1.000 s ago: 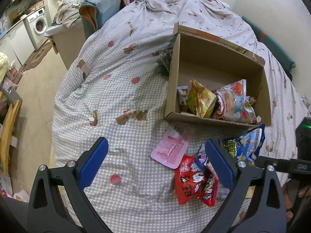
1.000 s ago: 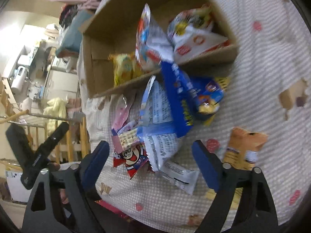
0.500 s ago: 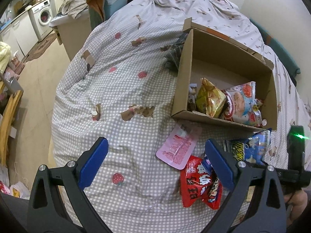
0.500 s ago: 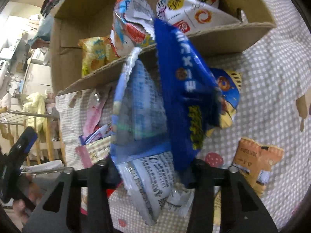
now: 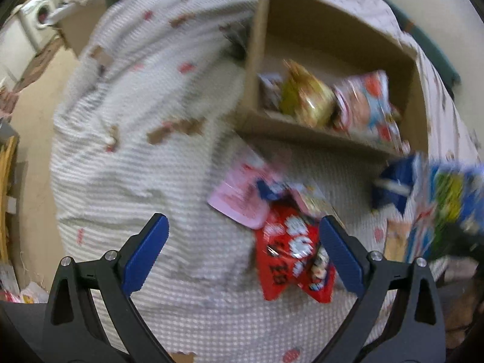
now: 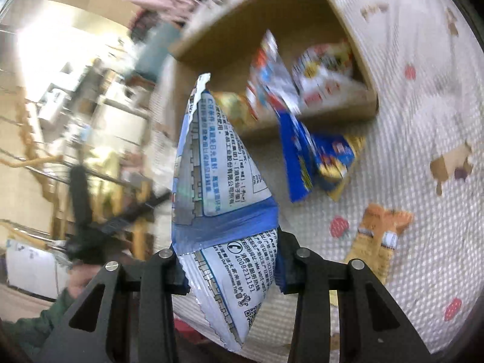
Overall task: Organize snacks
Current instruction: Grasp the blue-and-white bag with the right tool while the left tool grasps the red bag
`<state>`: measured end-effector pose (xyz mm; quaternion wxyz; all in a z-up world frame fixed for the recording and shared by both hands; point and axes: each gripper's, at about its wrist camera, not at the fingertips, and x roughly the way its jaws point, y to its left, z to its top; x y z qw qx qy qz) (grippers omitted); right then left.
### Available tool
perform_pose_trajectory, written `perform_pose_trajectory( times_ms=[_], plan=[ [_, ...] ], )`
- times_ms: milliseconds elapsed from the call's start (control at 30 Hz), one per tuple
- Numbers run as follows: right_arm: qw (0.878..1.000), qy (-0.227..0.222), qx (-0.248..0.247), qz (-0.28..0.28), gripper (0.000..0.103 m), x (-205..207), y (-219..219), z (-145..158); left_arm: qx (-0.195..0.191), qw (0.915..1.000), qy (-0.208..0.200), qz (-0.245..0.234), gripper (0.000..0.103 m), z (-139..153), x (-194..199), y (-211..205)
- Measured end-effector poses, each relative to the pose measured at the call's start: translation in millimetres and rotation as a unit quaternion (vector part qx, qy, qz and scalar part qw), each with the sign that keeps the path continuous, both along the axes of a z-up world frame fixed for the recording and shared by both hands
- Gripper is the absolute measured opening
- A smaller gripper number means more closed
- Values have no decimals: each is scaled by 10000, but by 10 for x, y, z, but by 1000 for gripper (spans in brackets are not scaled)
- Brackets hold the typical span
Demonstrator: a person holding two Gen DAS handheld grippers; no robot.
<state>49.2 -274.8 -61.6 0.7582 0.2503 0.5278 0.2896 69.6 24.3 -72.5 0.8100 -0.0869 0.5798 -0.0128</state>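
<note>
My right gripper [image 6: 230, 272] is shut on a blue-and-white snack bag [image 6: 224, 187] and holds it upright above the bed, in front of the cardboard box [image 6: 272, 9]. In the left wrist view that same bag [image 5: 438, 199] hangs blurred at the right edge. My left gripper [image 5: 242, 230] stands open just above the checked bedspread [image 5: 136, 166]. Its right finger is close over a red snack bag [image 5: 290, 254]. A pink packet [image 5: 239, 199] lies just beyond. Inside the box [image 5: 257, 60] stand a yellow bag [image 5: 305, 99] and a red-and-white bag [image 5: 366, 106].
A dark blue bag [image 6: 314, 160] lies against the box's front wall. An orange packet [image 6: 378, 236] rests flat on the bedspread to the right. The bed's edge drops to the floor [image 5: 33, 151] on the left, with a washing machine [image 5: 39, 18] beyond.
My right gripper closed on the blue-and-white bag and lifted it off the pile. My left gripper sank and tilted down toward the red bag, still open.
</note>
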Motion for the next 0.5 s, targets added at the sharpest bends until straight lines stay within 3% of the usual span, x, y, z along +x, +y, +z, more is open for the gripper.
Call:
perform_pose_trajectory(
  times_ms=[133,433,500],
  plan=[
    [9994,-253,106,-214,41,-8,-149,93,-53,9991,306,-299,98,-184,28,-253],
    [9990,-254,-82,-350,41,19,-141,72,99,9943,760,-737,98,-513,97,-690],
    [9990,-252,-125,-334,41,0,-129,66,40,9934,892,-723,91,-590,132,-724]
  ],
)
